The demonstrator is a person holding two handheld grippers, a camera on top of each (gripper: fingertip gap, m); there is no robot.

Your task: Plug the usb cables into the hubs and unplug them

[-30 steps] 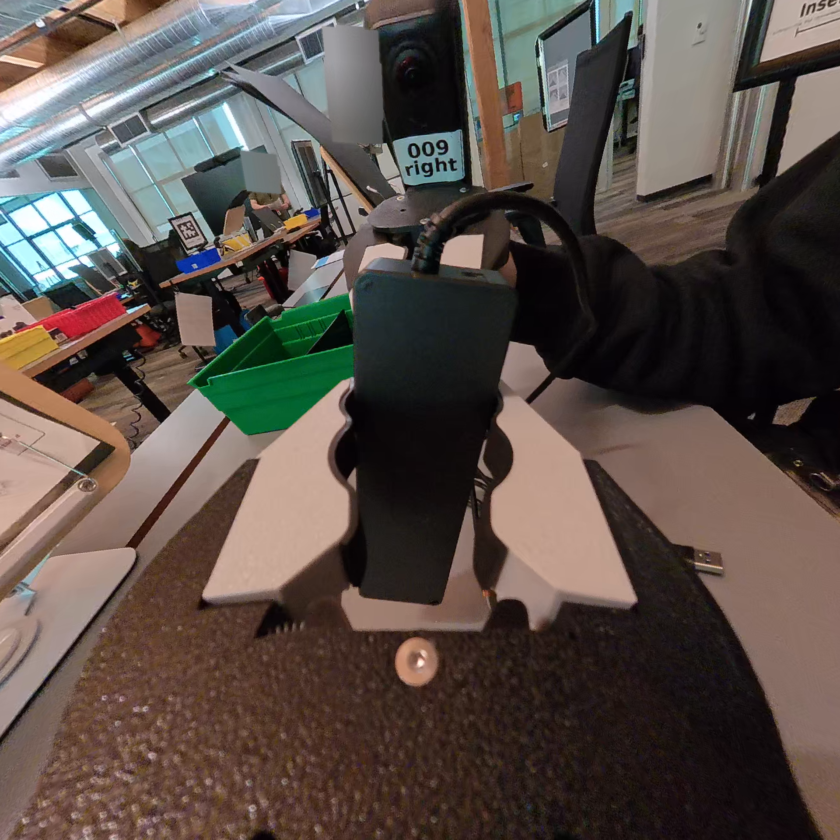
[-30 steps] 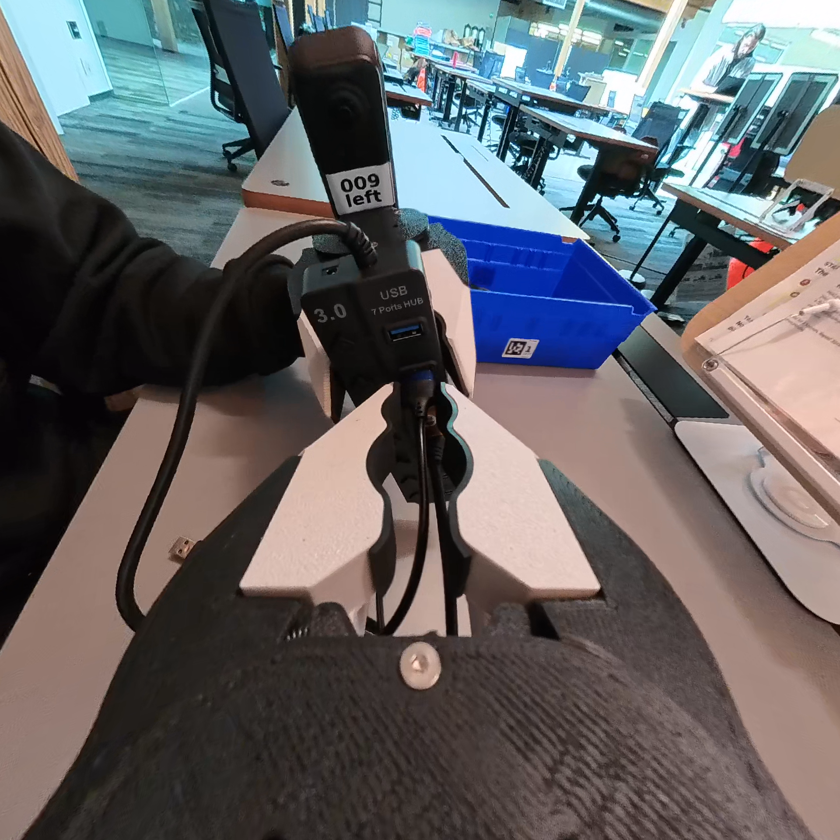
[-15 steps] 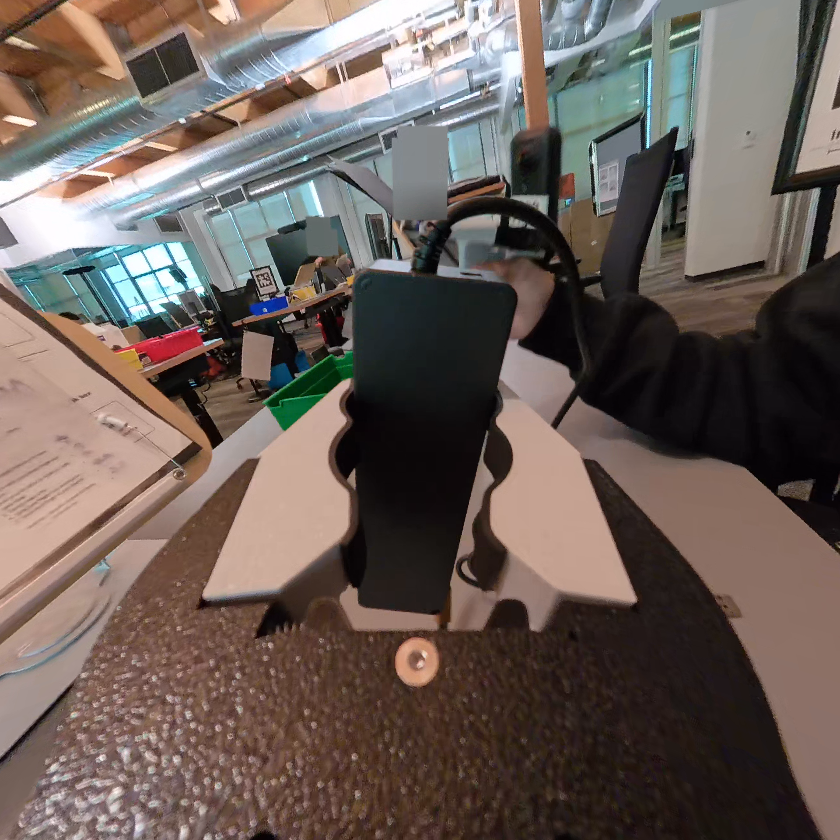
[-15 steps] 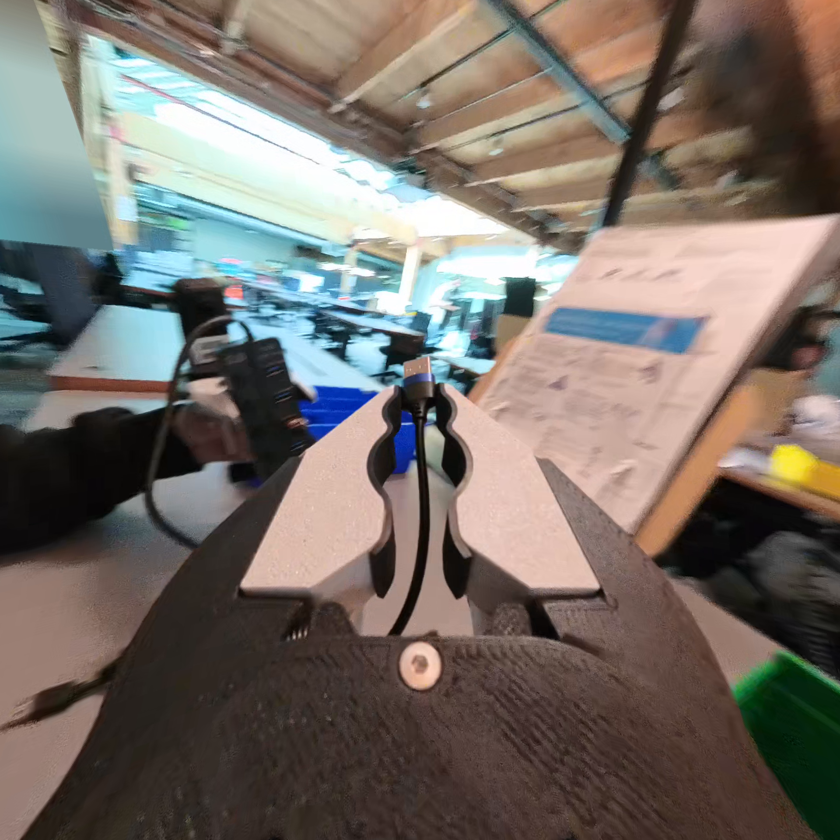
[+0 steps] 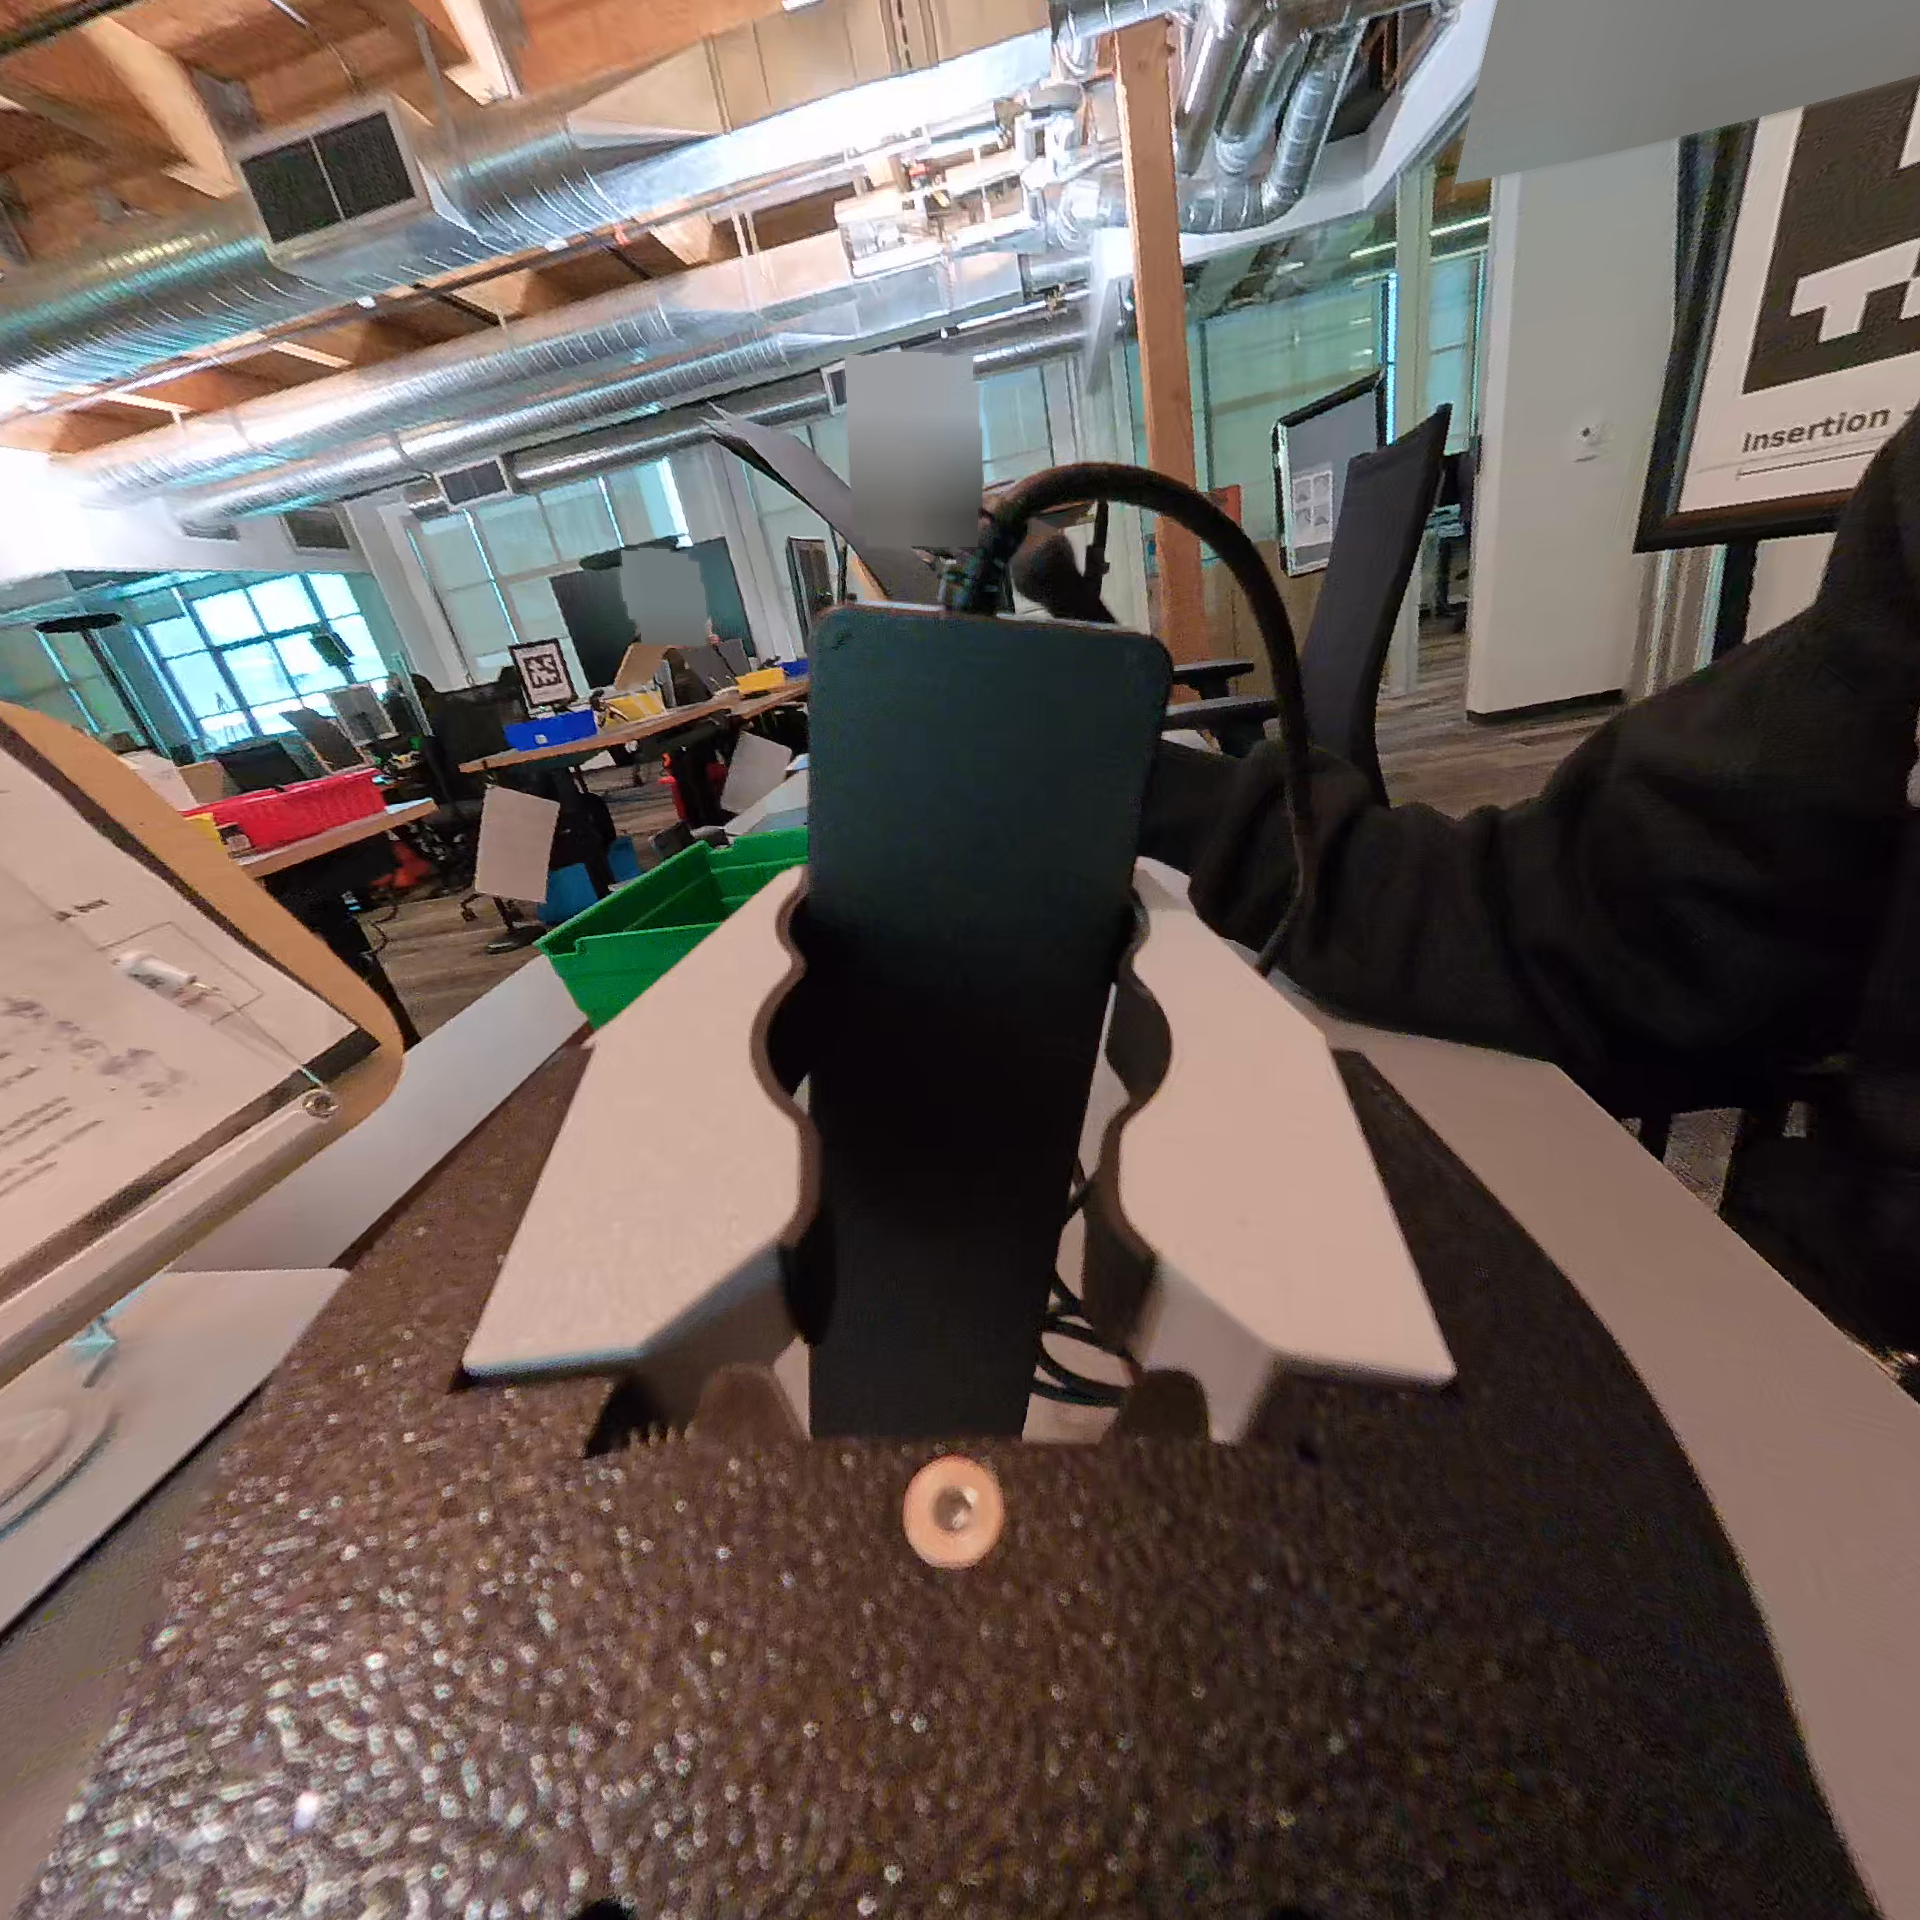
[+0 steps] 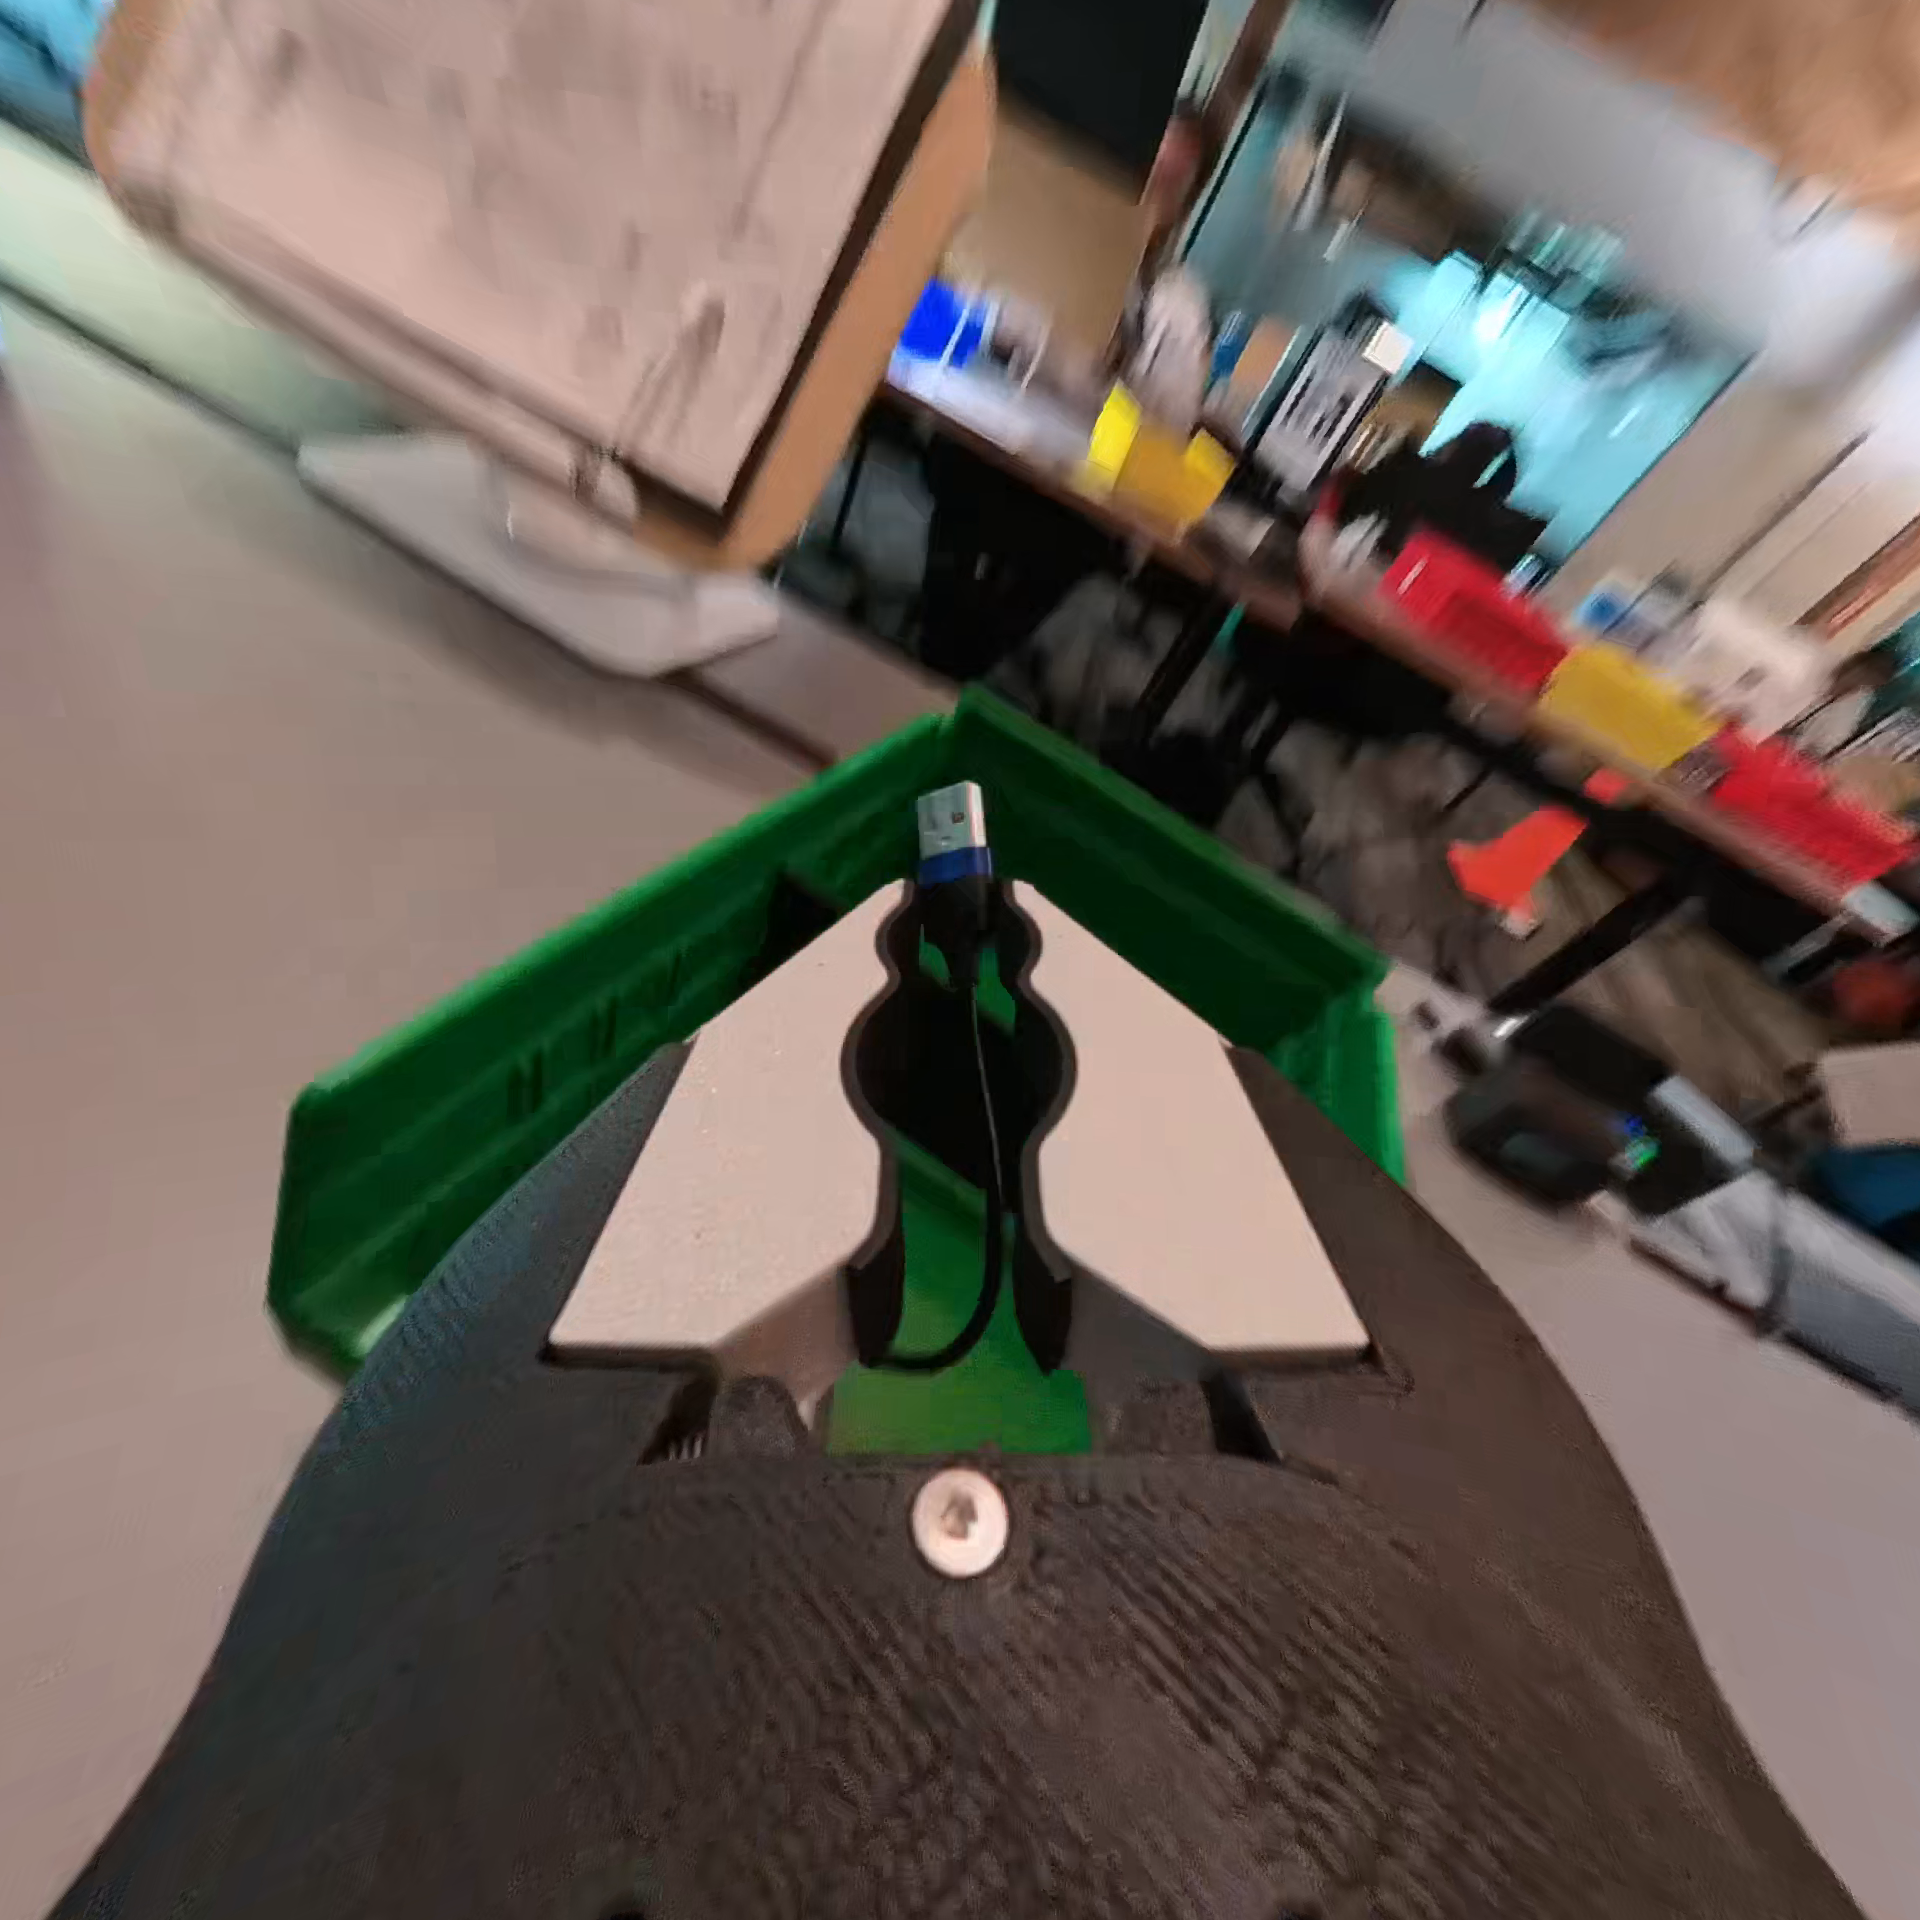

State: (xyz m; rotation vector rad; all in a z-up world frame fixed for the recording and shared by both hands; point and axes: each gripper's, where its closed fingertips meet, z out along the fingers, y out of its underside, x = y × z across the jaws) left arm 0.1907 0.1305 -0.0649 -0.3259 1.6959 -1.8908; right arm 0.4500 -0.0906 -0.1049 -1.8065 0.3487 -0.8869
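Note:
My left gripper (image 5: 961,914) is shut on a black USB hub (image 5: 966,935) and holds it upright above the grey table, back face to the camera. The hub's thick black cord (image 5: 1247,613) loops off its top to the right. My right gripper (image 6: 958,894) is shut on a USB cable plug (image 6: 951,847) with a silver tip and blue collar. Its thin black wire (image 6: 987,1122) runs back between the fingers. The plug sits over a green bin (image 6: 623,997). The right wrist view is blurred.
A person's black sleeve (image 5: 1558,883) reaches across the right side. A document stand (image 5: 135,1039) is at the left, also in the right wrist view (image 6: 540,239). The green bin (image 5: 644,925) sits on the far table edge. Other desks with coloured bins stand behind.
My right gripper pulled the plug out of the hub and swung away right, now over the green bin. My left gripper tilted up with the hub still held.

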